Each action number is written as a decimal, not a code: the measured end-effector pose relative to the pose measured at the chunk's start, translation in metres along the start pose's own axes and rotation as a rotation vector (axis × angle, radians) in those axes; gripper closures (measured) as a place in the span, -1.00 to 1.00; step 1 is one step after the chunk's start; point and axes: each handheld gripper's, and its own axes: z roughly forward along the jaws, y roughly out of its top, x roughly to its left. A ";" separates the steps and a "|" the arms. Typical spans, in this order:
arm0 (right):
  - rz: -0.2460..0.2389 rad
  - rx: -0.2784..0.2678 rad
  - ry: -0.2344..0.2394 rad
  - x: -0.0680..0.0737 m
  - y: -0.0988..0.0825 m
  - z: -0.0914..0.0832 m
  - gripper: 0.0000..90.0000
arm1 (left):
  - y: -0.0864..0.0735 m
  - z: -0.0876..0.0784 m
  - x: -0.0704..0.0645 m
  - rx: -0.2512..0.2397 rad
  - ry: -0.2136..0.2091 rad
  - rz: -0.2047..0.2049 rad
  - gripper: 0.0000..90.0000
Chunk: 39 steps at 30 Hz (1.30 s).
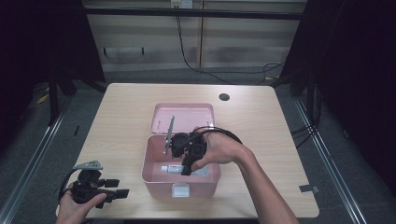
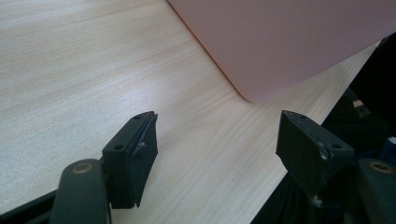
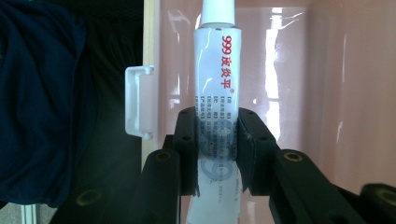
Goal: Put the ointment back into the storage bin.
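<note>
The table (image 1: 116,107) bears an open pink box (image 1: 154,175), lid back. Inside the box, the right gripper (image 1: 187,169) has its jaws clamped on a white tube (image 3: 217,84), low near the floor: placing looks nearly done, release remains. Left of the box, the left gripper (image 1: 122,187) rests, jaws wide, empty.

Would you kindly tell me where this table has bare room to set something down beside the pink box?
The light wooden table is bare left of the open pink plastic box, up to its far edge, and also right of the box, behind the forearm. It is crowded inside the box, where the right tool grips the white tube, and at the near-left corner by the left tool.
</note>
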 end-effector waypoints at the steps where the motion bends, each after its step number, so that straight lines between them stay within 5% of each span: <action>1: -0.001 0.000 0.003 -0.001 0.000 0.002 0.60 | 0.000 0.000 0.000 -0.001 0.001 -0.002 -0.35; 39: 0.006 0.044 0.114 -0.018 -0.004 0.056 0.60 | 0.000 0.000 0.000 -0.001 -0.003 0.000 -0.35</action>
